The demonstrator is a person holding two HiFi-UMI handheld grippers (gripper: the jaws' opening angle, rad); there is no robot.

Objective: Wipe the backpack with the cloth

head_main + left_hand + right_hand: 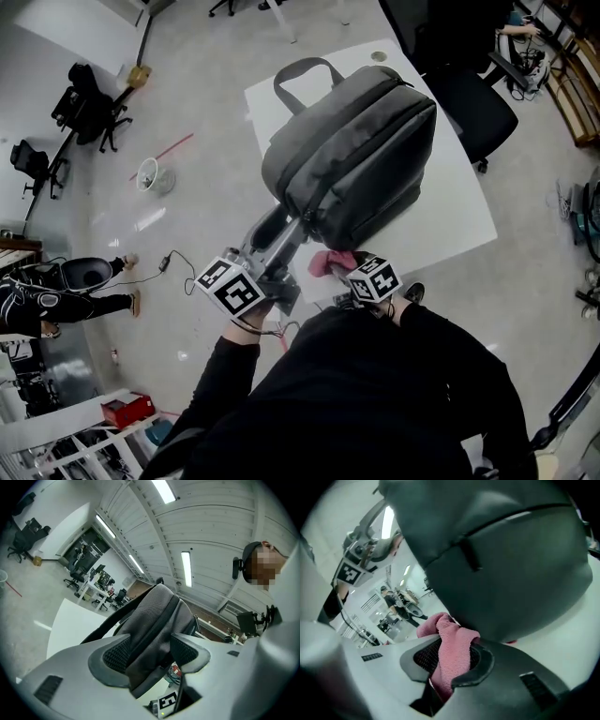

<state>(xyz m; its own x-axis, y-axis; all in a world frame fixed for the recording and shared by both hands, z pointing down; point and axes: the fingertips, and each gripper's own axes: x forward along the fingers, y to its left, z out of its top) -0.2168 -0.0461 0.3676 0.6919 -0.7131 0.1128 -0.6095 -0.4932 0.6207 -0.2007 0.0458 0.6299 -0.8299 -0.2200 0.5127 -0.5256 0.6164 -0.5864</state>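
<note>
A grey backpack [352,155] stands tilted on the white table [469,220], its near end lifted off the top. My left gripper [149,654] is shut on the backpack's [154,620] lower edge, with grey fabric squeezed between both pads. My right gripper [452,656] is shut on a pink cloth [452,651], which bunches up out of the jaws. The cloth [333,262] sits just under the backpack's [501,559] near bottom edge; whether it touches the fabric I cannot tell. In the head view the left gripper [286,239] is left of the right gripper [349,272].
A black office chair [469,98] stands behind the table on the right. A person [56,291] crouches on the floor at the left, near a white bin [153,174] and a cable. More chairs [89,108] stand far left. Desks and equipment line the right edge.
</note>
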